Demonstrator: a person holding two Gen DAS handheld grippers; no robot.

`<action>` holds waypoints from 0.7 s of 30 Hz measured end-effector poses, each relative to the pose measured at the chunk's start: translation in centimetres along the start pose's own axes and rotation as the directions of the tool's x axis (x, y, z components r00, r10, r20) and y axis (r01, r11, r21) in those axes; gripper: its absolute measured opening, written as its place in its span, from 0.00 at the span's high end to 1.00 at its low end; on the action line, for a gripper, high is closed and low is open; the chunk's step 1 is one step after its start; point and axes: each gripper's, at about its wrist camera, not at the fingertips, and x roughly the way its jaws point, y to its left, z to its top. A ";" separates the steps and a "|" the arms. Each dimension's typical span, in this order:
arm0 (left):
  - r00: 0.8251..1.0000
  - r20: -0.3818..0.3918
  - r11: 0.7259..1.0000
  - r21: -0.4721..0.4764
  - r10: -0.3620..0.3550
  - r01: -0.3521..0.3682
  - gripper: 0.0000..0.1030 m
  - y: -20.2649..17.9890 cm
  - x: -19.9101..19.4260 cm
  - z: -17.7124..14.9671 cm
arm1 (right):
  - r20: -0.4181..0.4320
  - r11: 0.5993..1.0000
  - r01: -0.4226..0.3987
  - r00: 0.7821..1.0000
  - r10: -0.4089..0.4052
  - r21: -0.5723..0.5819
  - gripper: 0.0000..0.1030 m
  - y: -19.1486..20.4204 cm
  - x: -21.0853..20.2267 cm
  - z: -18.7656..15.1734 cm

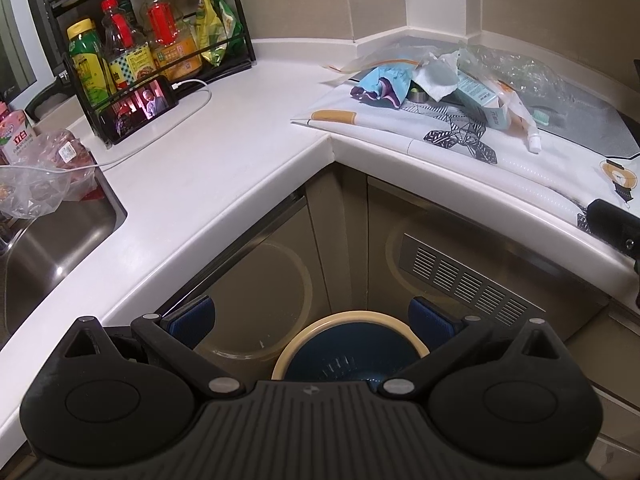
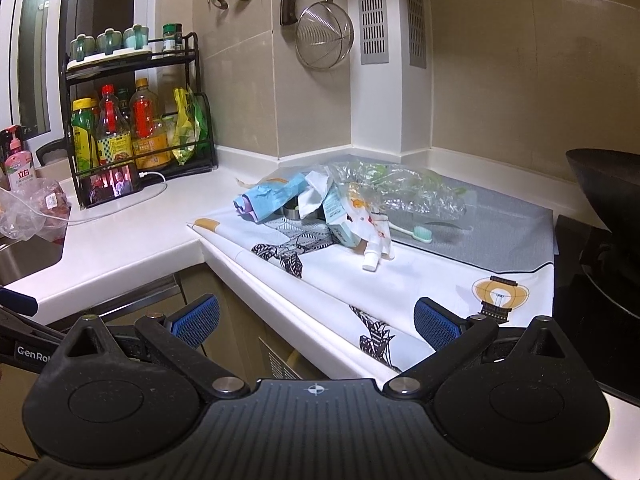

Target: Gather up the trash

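Both grippers, left gripper (image 1: 311,320) and right gripper (image 2: 316,322), stand wide apart, holding nothing. Trash pile (image 2: 320,204) lies far on the patterned mat (image 2: 420,280): light, soft, crinkly; likely best pinched at the carton (image 2: 340,220). Bin (image 1: 352,344) waits below.

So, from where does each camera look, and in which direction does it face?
Left wrist: sits low before the cabinet corner, faces the counter; the left gripper, jaws open, is above the bin.
Right wrist: sits higher, faces the trash pile and wall; the right gripper, jaws open, holds nothing.
Shared: trash pile, phone, bottle rack, patterned mat.
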 end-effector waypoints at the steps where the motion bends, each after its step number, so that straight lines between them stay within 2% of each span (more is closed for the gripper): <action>1: 1.000 -0.003 1.000 0.001 0.002 -0.002 0.00 0.0 0.1 0.0 | -0.005 1.000 -0.001 1.000 0.001 0.001 0.00 0.0 0.1 -0.1; 21: 1.000 -0.014 1.000 0.014 0.013 -0.013 0.00 -0.5 0.8 0.2 | -0.041 0.999 0.008 0.999 -0.006 0.035 0.00 -0.9 1.4 -0.8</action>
